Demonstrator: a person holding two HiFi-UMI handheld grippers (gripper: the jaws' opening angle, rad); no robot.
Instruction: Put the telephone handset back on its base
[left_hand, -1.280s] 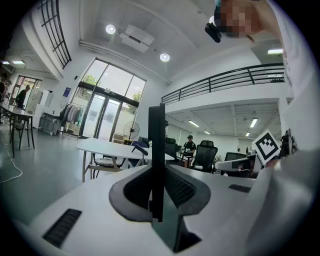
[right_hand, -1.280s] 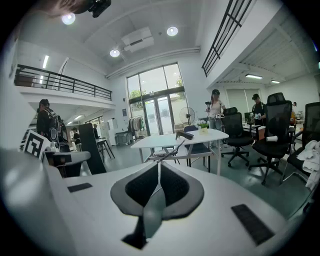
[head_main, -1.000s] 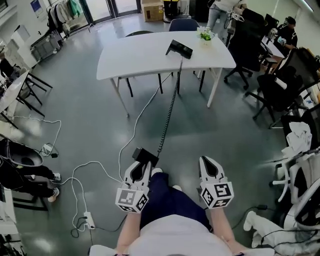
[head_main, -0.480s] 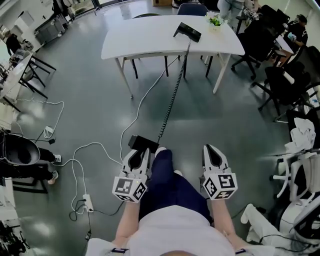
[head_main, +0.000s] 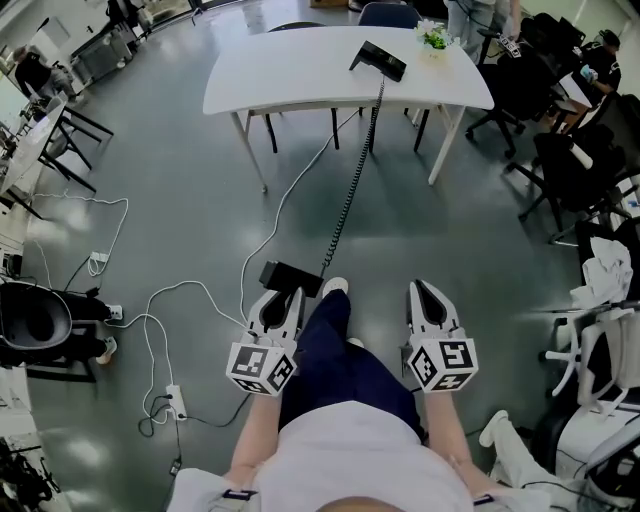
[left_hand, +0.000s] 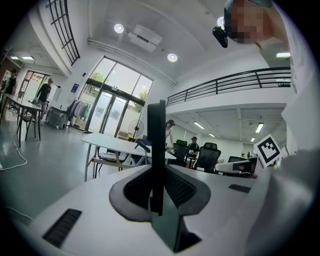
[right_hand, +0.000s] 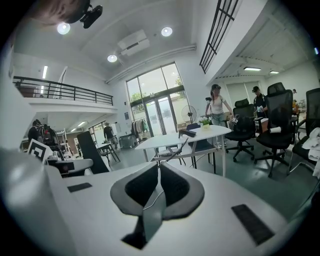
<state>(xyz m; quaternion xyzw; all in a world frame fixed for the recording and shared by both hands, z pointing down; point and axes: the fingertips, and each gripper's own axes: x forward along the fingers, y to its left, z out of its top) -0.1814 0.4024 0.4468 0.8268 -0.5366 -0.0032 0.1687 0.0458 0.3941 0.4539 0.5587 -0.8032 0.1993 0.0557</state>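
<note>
On the left, a white cable (head_main: 180, 298) loops over the grey floor. Just right of it the left tongs (head_main: 282, 302) pinch the telephone handset (head_main: 290, 277), a flat black slab held edge-up between the pads, which sit partly spread around its thickness. That grip reads the same as a second ago. What has changed is the view around it: the white worktop (head_main: 290, 80) has slid toward the top of the head view and looks slightly larger, and a shoe now shows ahead of the tongs (the person seems to be mid-stride toward it). So the task looks to be in its carrying stage, with the handset well apart from where it belongs.

From the handset a black coiled cord (head_main: 350, 185) runs up, drawn out nearly straight, to the base (head_main: 378, 60), a dark wedge near the worktop's far edge beside a small plant (head_main: 431, 38). Further right, the right tongs (head_main: 428, 302) are pressed together on nothing, with the office chairs (head_main: 560, 160) beyond.
</note>
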